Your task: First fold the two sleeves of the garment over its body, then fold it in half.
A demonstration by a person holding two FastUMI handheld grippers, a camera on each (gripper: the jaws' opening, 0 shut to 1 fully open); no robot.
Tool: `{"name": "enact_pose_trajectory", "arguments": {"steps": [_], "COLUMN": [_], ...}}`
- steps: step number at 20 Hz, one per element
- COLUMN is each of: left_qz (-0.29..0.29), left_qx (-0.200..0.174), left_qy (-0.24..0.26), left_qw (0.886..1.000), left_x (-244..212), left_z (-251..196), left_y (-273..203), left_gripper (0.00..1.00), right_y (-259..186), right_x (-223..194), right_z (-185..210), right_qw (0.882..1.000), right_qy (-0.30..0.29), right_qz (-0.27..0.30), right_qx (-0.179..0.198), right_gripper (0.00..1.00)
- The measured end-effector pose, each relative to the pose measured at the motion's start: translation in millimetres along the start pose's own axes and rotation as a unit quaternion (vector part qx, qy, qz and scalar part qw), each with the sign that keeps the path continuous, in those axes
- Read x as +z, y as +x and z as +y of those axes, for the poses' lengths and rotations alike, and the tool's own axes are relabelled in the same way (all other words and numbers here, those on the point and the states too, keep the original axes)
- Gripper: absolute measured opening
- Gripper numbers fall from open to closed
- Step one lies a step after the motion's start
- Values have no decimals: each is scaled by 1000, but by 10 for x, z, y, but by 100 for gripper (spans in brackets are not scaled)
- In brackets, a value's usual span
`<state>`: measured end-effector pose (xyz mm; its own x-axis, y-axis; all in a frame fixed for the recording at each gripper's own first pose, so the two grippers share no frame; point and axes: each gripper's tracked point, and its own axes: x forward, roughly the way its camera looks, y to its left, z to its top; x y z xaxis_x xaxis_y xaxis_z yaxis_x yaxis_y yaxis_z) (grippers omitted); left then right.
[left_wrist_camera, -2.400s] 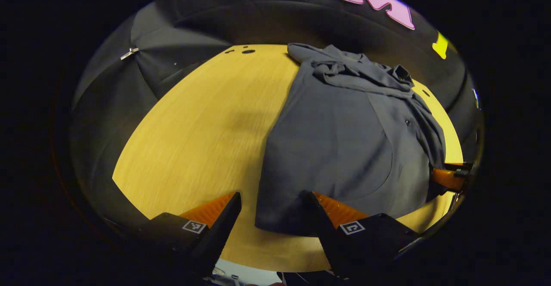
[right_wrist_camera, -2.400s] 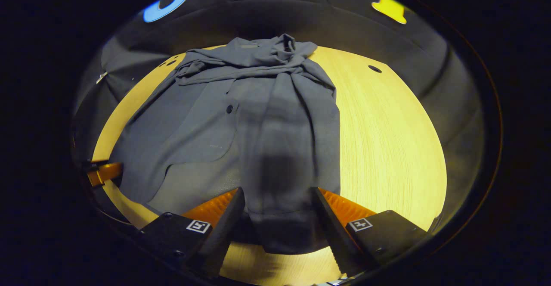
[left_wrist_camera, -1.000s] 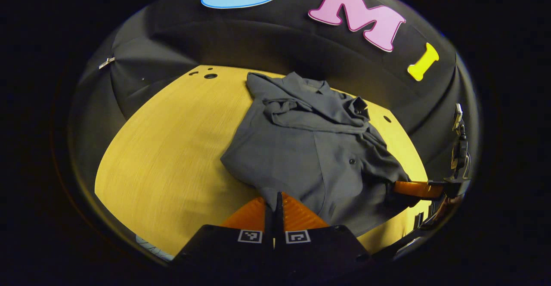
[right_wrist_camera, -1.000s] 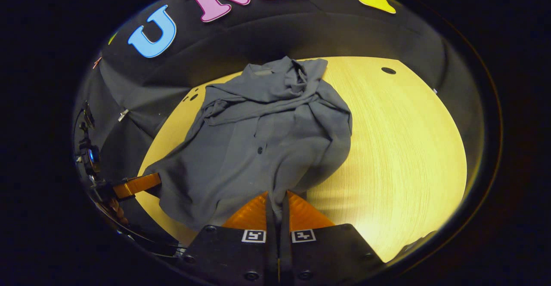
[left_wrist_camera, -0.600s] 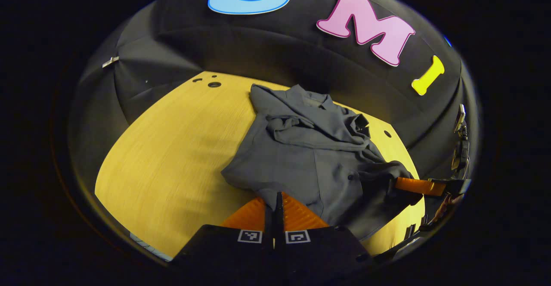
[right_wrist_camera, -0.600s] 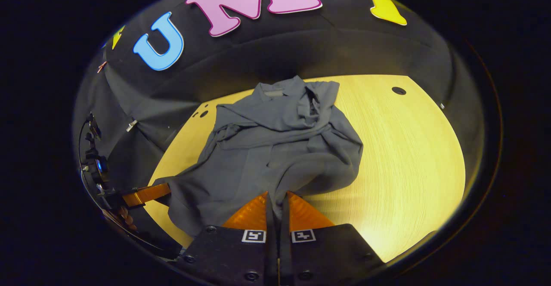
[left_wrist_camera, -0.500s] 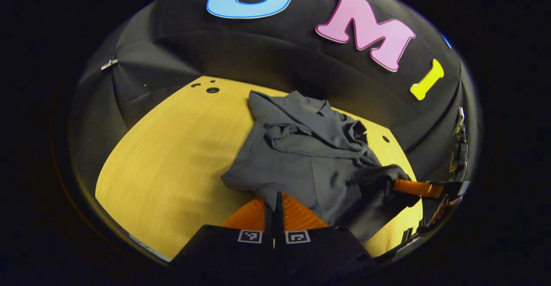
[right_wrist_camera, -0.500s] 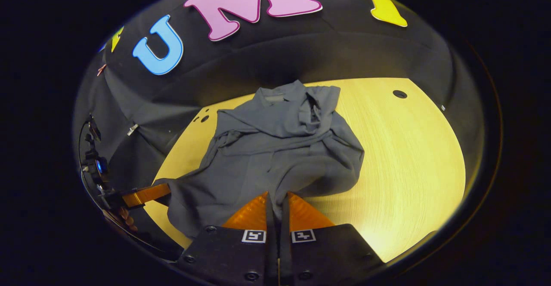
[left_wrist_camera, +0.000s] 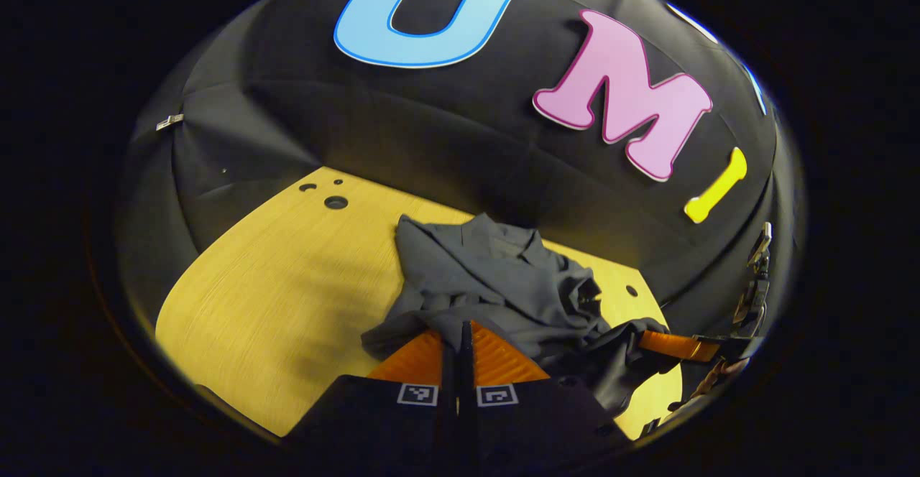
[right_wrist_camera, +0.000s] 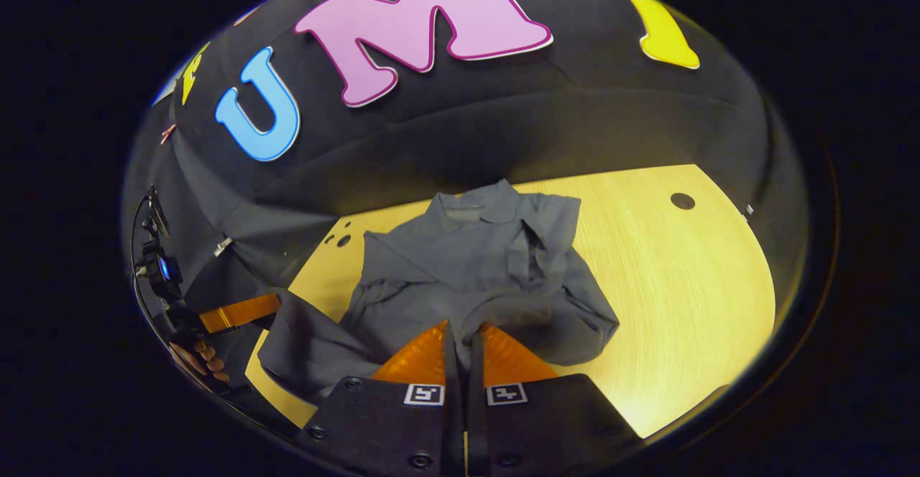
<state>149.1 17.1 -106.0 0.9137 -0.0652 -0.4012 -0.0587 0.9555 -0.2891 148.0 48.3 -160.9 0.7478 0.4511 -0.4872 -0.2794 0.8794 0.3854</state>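
The wooden table (left_wrist_camera: pixel 273 297) runs from your grippers to the booth's black wall (left_wrist_camera: pixel 431 139), pale and bare on both sides of the cloth, with a few small round holes (left_wrist_camera: pixel 335 202) near its far left corner in the left gripper view and one more hole (right_wrist_camera: pixel 681 201) toward its far right in the right gripper view. On it lies the grey garment (right_wrist_camera: pixel 467 261), collar (right_wrist_camera: pixel 467 212) at the far end close to the wall, its sleeves already bunched across the chest and its near hem lifted off the table toward you. Your left gripper (left_wrist_camera: pixel 460 344) has its two fingers pressed together with a thin pinch of the hem's left corner caught between them; the cloth rises straight out of the fingertips and slopes away to the rumpled body beyond. Your right gripper (right_wrist_camera: pixel 460 344) is clenched the same way on the hem's other corner, the fabric draped over both fingertips and falling back in a soft roll toward the collar. In the left gripper view your other gripper (left_wrist_camera: pixel 672 348) shows at the right edge with dark cloth hanging from its tip, and in the right gripper view the left one (right_wrist_camera: pixel 237 312) reaches in from the left edge, touching the lifted hem, with the hand (right_wrist_camera: pixel 198 358) that holds it just below. A small metal clip (left_wrist_camera: pixel 169 122) sits on the wall's left fold.
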Motion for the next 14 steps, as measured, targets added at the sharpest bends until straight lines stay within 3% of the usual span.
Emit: {"name": "enact_pose_trajectory", "arguments": {"steps": [9,10,14], "left_qz": [-80,-88,-112], "left_qx": [-33,-37,-36], "left_qy": [12,14,39], "left_qw": [996,995,992], "left_x": [902,986,1203], "left_z": [-237,-258,-210], "left_y": [985,1108,1613], "left_gripper": [5,2,5], "right_y": [787,883,1279], "right_x": [951,1033,1269], "right_z": [-177,-233,-408], "right_qw": [997,996,992], "right_qy": [-5,-2,6], "right_qz": [-82,-88,-118], "right_qx": [-16,-19,-32], "right_gripper": [7,7,7]}}
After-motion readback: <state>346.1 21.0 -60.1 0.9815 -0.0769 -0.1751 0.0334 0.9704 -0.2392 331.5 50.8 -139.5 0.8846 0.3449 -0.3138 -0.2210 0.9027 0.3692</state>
